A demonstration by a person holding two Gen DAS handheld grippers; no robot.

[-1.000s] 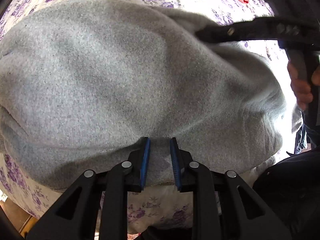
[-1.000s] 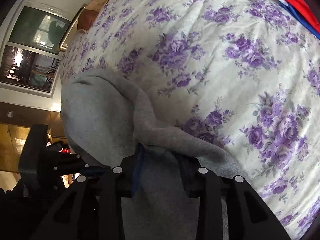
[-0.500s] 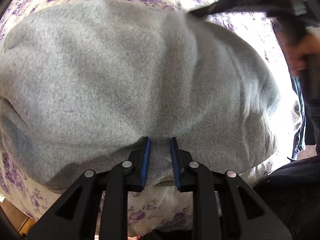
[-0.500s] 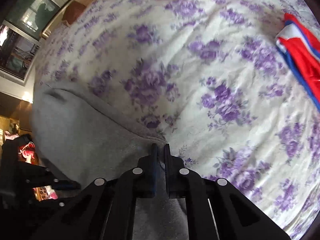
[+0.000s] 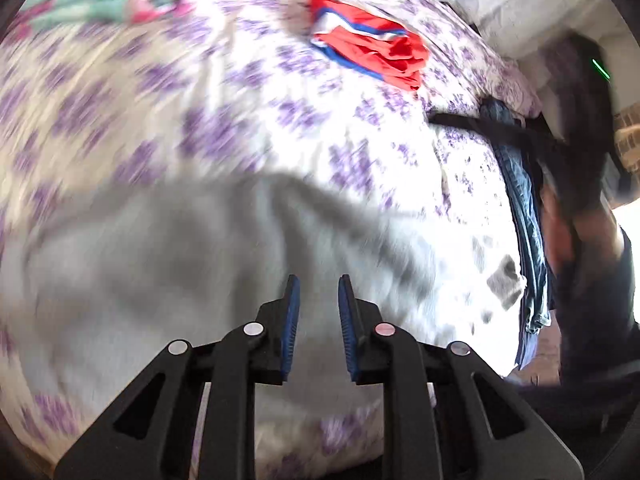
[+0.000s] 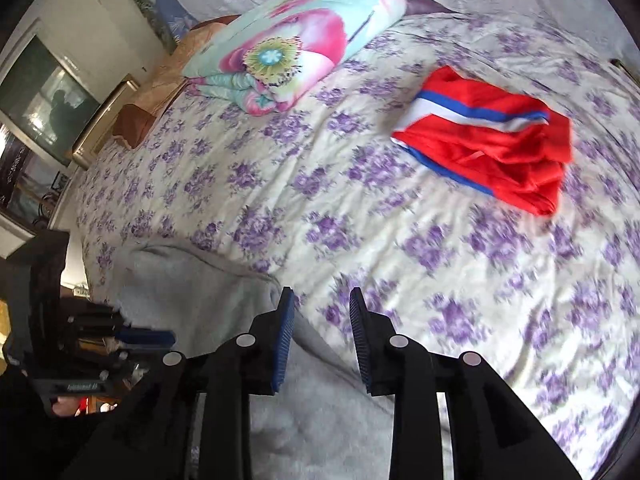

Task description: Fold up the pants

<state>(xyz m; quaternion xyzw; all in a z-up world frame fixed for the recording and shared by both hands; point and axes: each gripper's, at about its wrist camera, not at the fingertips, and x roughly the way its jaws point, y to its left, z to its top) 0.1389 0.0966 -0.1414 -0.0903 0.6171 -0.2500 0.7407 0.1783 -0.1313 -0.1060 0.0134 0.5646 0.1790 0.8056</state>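
The grey pants lie folded on the floral bedspread, blurred in the left wrist view. My left gripper is open and empty, raised above the pants' near part. The pants also show at lower left in the right wrist view. My right gripper is open and empty above their right edge. The left gripper shows in the right wrist view, and the right gripper shows at the right in the left wrist view.
A red, white and blue garment lies on the bedspread at the far right. A folded floral quilt sits near the headboard. Dark blue clothing hangs at the bed's right edge.
Both grippers have let go of the grey pants and lifted away. The right jaws, shut on the fabric before, have opened. The pants now lie flat on the bed.
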